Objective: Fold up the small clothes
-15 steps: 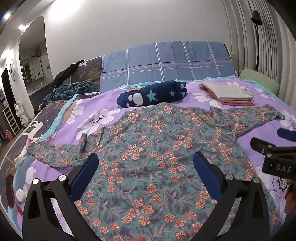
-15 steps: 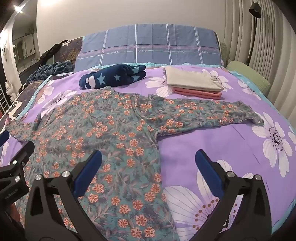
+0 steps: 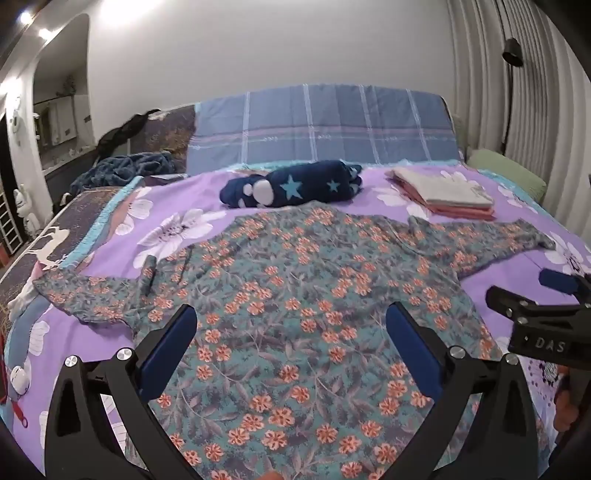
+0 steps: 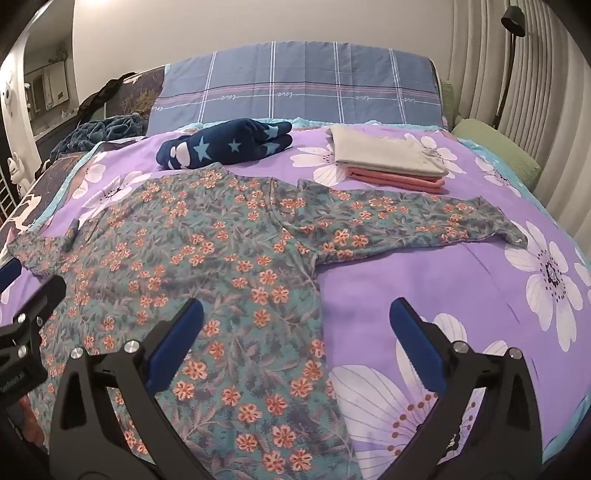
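The floral garment (image 3: 295,295) lies flat and face-down-or-up (which side cannot be told) on the bed cover (image 4: 424,288), sleeves spread out to either side, so its long axis across the sleeves runs left to right in both views. The body of the garment runs from the near hem, under the cameras, away toward the pillow (image 4: 306,85).

The left hand-held gripper (image 3: 291,347) hovers over the lower body of the garment with its jaws spread wide and nothing between the pads. The right hand-held gripper (image 4: 295,339) is equally wide open and empty; it straddles the garment's right side edge, its left pad over fabric, its right pad over bare cover.

Judgement: the right sleeve (image 4: 424,218) extends away and to the right of the right hand-held gripper, so that unit is the nearer one for folding it inward. The left sleeve (image 3: 85,295) lies to the left of the left unit (which would serve it likewise).

Surface: soft purple bedding with large white flowers; it will yield under a pinch. Beyond the collar lie a navy star-print bundle (image 3: 291,186) and a folded stack (image 4: 388,158), both well apart from the sleeves. Room: white wall, curtain and floor lamp (image 4: 513,18) at right.
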The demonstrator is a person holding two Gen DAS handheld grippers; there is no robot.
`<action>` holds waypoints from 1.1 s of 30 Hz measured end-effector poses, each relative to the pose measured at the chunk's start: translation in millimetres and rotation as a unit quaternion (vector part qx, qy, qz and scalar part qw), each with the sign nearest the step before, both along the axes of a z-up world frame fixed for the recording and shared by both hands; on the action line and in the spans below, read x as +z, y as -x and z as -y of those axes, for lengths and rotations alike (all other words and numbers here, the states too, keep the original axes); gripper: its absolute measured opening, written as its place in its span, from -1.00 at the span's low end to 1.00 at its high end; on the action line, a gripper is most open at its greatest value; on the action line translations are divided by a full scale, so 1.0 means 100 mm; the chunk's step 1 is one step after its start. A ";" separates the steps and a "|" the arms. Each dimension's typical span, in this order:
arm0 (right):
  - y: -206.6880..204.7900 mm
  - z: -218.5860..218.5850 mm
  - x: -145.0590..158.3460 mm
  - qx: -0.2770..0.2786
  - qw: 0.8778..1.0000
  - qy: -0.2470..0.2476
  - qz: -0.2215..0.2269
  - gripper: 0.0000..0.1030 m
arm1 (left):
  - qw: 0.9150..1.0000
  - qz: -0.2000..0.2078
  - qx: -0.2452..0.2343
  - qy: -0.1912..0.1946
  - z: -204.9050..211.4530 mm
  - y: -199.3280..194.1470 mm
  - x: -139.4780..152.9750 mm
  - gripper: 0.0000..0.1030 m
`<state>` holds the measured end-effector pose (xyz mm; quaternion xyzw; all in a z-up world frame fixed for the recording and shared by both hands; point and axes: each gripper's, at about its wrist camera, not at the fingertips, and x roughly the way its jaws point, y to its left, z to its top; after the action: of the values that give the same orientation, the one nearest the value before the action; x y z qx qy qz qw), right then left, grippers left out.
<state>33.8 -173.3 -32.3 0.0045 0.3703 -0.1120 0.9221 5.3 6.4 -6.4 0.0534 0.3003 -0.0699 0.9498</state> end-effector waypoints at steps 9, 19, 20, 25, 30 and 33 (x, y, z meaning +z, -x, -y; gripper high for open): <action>0.00 -0.04 0.00 0.001 1.000 0.002 -0.001 0.96 | 1.000 -0.025 -0.011 0.002 0.02 -0.02 -0.05 0.97; 0.00 -0.07 -0.02 0.003 1.000 0.003 -0.002 0.96 | 1.000 -0.019 -0.012 -0.017 0.06 0.01 -0.08 0.97; 0.00 -0.07 -0.02 0.003 1.000 0.003 -0.003 0.96 | 1.000 -0.019 -0.013 -0.017 0.07 0.02 -0.09 0.97; 0.00 -0.07 -0.04 0.004 1.000 0.006 -0.005 0.96 | 1.000 -0.025 -0.016 -0.009 0.07 0.00 -0.10 0.97; 0.01 -0.04 -0.05 0.000 1.000 0.002 -0.006 0.96 | 0.999 -0.026 -0.012 -0.016 0.07 -0.01 -0.10 0.97; -0.01 -0.05 -0.07 0.002 1.000 0.002 -0.012 0.96 | 1.000 -0.024 -0.010 -0.017 0.07 0.01 -0.10 0.97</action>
<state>34.5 -168.3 -39.3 0.0010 0.3815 -0.1108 0.9177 4.2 -0.6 -16.2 0.0712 0.3238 -0.0752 0.9405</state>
